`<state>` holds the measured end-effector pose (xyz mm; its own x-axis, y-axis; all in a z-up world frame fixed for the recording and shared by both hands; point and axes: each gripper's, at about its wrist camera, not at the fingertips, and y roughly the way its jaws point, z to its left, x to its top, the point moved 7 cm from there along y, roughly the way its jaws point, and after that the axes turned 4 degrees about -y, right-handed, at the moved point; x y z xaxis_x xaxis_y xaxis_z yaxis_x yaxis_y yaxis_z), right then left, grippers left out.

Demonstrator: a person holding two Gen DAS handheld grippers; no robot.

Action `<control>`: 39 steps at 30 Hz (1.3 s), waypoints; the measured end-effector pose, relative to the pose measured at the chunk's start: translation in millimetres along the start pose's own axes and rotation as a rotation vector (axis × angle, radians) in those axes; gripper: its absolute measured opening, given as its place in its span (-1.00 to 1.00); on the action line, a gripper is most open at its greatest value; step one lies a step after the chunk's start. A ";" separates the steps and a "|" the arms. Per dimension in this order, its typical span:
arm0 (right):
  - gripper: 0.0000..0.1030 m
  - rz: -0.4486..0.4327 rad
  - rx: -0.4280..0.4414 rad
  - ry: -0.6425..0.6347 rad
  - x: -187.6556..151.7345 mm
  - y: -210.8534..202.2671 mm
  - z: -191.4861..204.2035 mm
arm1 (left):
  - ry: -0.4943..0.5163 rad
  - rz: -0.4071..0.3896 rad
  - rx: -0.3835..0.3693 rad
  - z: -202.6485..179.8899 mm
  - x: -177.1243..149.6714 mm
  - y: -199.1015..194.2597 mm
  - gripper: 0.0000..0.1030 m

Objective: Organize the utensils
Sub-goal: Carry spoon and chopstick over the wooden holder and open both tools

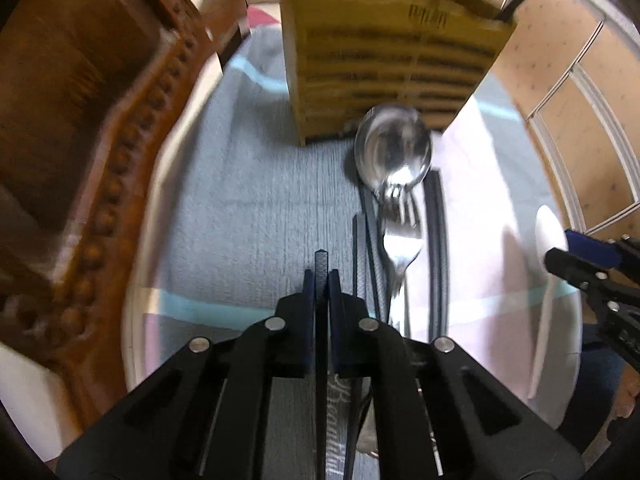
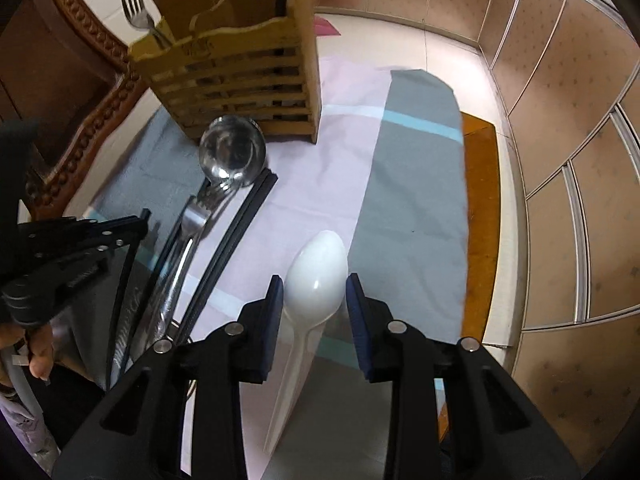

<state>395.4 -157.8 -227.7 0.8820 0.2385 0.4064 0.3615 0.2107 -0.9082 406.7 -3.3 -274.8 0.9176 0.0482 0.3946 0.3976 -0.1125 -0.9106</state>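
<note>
Left gripper [image 1: 321,280] was clamped tight on one dark chopstick [image 1: 321,264], tip poking out past the pads, held just above the cloth [image 1: 240,208]. Right gripper [image 2: 315,312] had its jaws apart, straddling the white plastic spoon [image 2: 318,272] that lay on the cloth; pads looked near the bowl sides but not clearly touching, so no grip there yet. Wooden slatted caddy [image 2: 240,80] stood upright at the far end, a fork [image 2: 136,4] and a dark stick already standing in it. Just in front of it lay the loose pile: steel ladle-like spoon [image 1: 394,148], a fork [image 1: 402,240] under it, and more black chopsticks [image 1: 436,240] alongside, all touching or overlapping. A white plate [image 1: 556,320] sat off to the right edge. Step in hand, as I read it: chopstick picked, waiting to go into the caddy; white spoon about to be grabbed. Next move likely needs the left lifted and tipped upright over a compartment, and the right squeezed on the spoon neck, not the slippery bowl.
</note>
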 end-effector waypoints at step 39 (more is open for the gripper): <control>-0.37 -0.787 -0.133 -0.012 96.6 -177.0 28.2 | -0.039 -0.696 -0.032 -19.4 93.4 -298.0 -0.87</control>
<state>408.1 -145.3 -24.8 0.3494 0.0771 0.9338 0.9106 0.2067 -0.3578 373.9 15.5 35.7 0.4486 0.1550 0.8802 0.8937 -0.0717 -0.4429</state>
